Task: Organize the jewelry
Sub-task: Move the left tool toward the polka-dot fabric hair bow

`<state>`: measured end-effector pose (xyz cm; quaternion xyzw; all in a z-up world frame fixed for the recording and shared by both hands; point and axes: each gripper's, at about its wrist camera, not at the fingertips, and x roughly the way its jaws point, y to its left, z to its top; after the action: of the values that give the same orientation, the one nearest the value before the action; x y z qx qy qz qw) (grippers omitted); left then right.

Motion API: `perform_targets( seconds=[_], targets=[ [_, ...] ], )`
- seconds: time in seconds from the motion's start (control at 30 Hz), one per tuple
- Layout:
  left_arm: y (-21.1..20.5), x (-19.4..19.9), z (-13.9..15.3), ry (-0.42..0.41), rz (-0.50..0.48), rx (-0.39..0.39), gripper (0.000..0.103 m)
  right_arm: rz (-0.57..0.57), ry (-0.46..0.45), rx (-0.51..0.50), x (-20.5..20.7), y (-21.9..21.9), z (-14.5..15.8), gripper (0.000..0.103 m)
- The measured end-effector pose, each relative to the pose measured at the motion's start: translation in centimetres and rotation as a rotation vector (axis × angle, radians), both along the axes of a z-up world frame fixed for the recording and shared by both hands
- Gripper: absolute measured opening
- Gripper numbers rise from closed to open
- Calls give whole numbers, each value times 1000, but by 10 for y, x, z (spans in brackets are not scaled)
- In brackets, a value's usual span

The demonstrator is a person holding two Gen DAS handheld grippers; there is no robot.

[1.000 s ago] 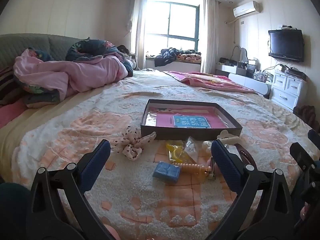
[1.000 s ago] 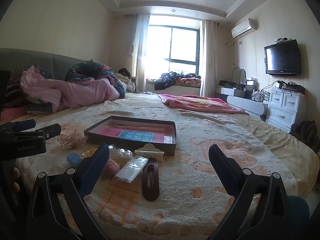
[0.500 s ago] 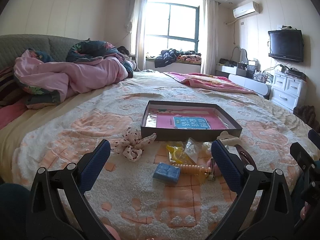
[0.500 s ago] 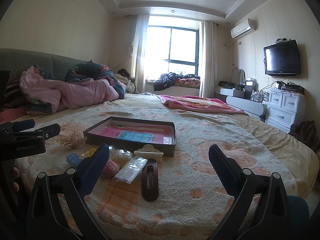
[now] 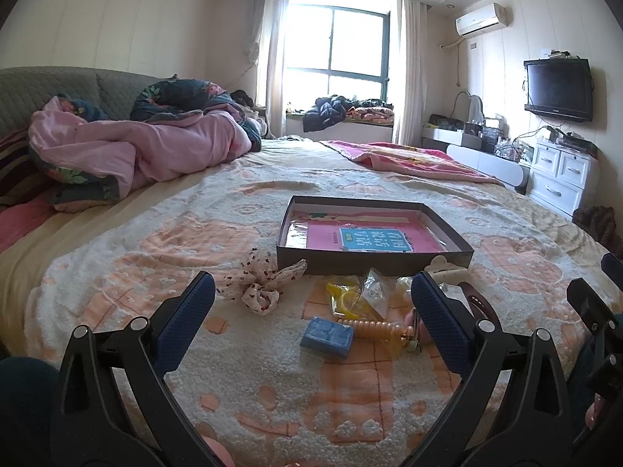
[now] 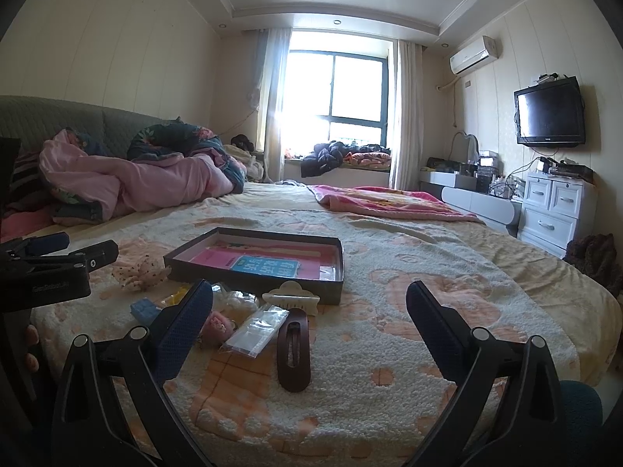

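Observation:
A shallow dark box (image 5: 373, 258) (image 6: 253, 276) with a pink and blue card inside lies on the bed. In front of it are scattered a dotted fabric scrunchie (image 5: 263, 292) (image 6: 138, 274), a blue block (image 5: 326, 336) (image 6: 144, 310), yellow items in clear bags (image 5: 358, 295), a peach bead string (image 5: 373, 327), a cream claw clip (image 6: 291, 296), a clear packet (image 6: 257, 330) and a brown oval hair clip (image 6: 293, 354). My left gripper (image 5: 313, 325) hovers open above the blue block. My right gripper (image 6: 309, 325) hovers open over the brown clip. Both hold nothing.
The bed has a fuzzy peach-patterned blanket (image 5: 117, 272). A pink duvet heap (image 5: 136, 151) lies at the back left, a pink blanket (image 5: 409, 161) at the back right. White drawers (image 6: 557, 214) and a wall TV (image 6: 549, 116) stand to the right.
Both views have shifted only slightly; the grippers stay open and hovering, and nothing on the bed has moved.

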<state>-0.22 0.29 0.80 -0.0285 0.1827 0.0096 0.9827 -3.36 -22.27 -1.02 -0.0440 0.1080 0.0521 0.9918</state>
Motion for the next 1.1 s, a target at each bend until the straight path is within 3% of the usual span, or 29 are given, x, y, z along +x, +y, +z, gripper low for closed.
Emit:
perform_targets(
  seconds=[0.73, 1.1],
  targets=[
    [1, -1, -1, 4, 2, -5, 93, 23, 14, -11, 5, 12, -1, 97],
    [9, 6, -6, 38, 33, -21, 93, 98, 77, -27, 16, 20, -10, 97]
  ],
)
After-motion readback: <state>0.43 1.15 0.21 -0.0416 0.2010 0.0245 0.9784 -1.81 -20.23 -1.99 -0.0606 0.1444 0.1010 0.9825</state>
